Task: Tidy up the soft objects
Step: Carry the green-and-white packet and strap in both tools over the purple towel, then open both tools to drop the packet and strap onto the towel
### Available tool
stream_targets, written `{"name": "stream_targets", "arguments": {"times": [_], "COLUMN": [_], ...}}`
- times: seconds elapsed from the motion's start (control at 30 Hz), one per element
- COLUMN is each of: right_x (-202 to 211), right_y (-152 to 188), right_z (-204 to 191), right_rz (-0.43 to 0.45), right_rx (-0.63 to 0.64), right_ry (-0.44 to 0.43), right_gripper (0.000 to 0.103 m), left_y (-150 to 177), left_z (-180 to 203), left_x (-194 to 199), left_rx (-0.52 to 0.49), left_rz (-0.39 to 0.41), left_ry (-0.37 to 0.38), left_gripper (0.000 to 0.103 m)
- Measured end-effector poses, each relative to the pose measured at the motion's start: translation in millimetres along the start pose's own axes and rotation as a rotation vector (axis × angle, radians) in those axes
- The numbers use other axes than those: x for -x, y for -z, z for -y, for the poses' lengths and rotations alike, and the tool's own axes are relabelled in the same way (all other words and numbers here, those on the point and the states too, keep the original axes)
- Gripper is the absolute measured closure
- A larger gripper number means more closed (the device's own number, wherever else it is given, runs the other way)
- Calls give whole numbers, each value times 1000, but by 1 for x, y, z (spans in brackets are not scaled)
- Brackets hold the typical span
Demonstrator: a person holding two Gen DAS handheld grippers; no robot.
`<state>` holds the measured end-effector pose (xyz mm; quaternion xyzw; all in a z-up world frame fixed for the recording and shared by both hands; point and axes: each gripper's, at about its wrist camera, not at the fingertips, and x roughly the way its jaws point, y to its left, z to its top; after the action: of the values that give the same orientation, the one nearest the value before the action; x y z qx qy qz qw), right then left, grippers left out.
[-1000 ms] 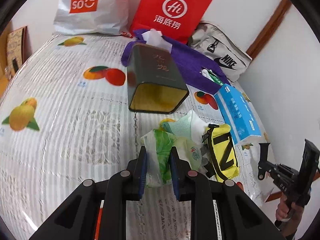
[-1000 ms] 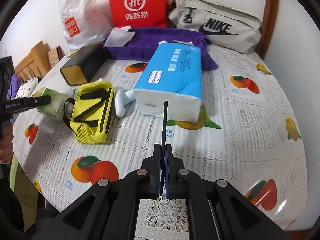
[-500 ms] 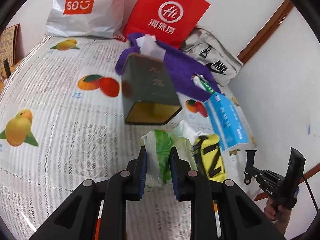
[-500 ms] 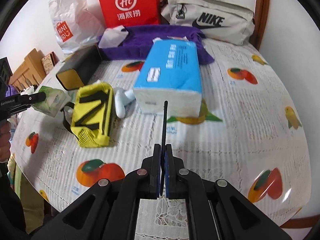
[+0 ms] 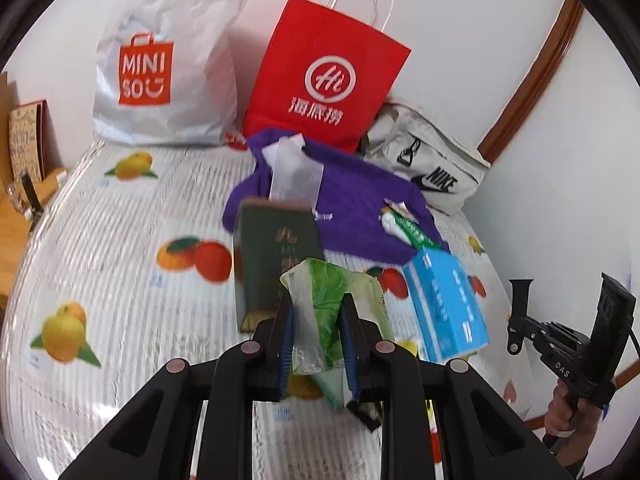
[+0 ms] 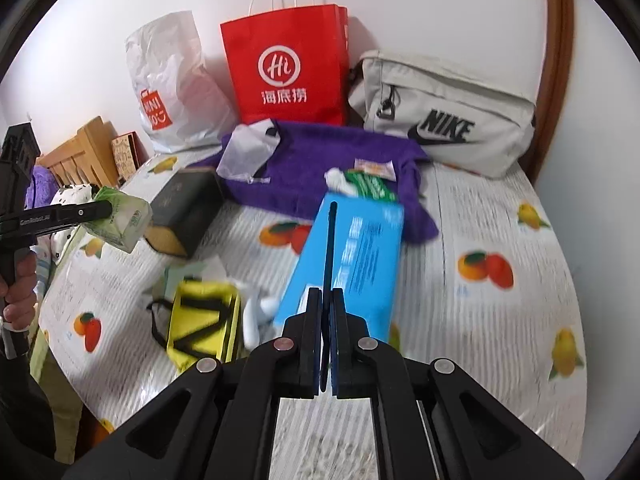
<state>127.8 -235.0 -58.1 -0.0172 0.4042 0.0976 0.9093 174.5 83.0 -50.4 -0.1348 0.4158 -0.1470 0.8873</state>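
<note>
Left wrist view: left gripper [image 5: 316, 320] clamped on green tissue pack [image 5: 324, 300], pads pinching its soft wrapper. A sec ago the pack sat low among the clutter; now it hangs clear of the tablecloth [image 5: 100, 240], w/ the dark box [image 5: 272, 256] showing behind it at 11 o'clock.
Right wrist view: right gripper [image 6: 328, 344] jaws together, nothing btwn them; a thin black strip sticks fwd from the closed tips toward 12. Same as a sec ago.
Pack location: in right wrist view it's at 9 o'clock, in the air off the table's left edge, held by the other claw.
What changed: both views show the table smaller and lower than before, so both hands rose. Yellow pouch [image 6: 200, 320] and blue tissue box [image 6: 352, 256] unmoved on the cloth, just beside each other.
Meaning for task: pick-up of one soft item done; carry phase started. Drop spot not yet clear. Likely one of the bags at 12 o'clock, red bag [image 5: 324, 80] or white Miniso bag [image 5: 168, 72].
Left to sort: purple cloth [image 6: 328, 168], pouch, tissue box; small white thing by the pouch too blurred to name, maybe a toy.
Risk: thin wrapper is slippery, and grip is on one end only, so the pack could slide out in a fast swing.
</note>
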Motion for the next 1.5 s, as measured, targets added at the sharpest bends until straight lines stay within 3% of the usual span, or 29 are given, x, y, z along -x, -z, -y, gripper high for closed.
{"name": "stream_targets", "arguments": {"times": [0.3, 0.67, 1.1, 1.5], "right_x": [-44, -109, -172, -208], "right_y": [-65, -117, -147, -145], "right_z": [6, 14, 15, 23], "right_rz": [29, 3, -92, -192], "right_rx": [34, 37, 62, 47], "right_ry": [-32, -43, -44, -40], "right_gripper": [99, 99, 99, 99], "left_y": [-51, -102, -124, -127], "left_z": [7, 3, -4, 4], "left_x": [-35, -99, -164, -209], "left_rx": [-27, -9, 5, -33], "left_rz": [6, -23, -104, -198], "left_ry": [-80, -51, -34, -72], "left_gripper": [83, 82, 82, 82]}}
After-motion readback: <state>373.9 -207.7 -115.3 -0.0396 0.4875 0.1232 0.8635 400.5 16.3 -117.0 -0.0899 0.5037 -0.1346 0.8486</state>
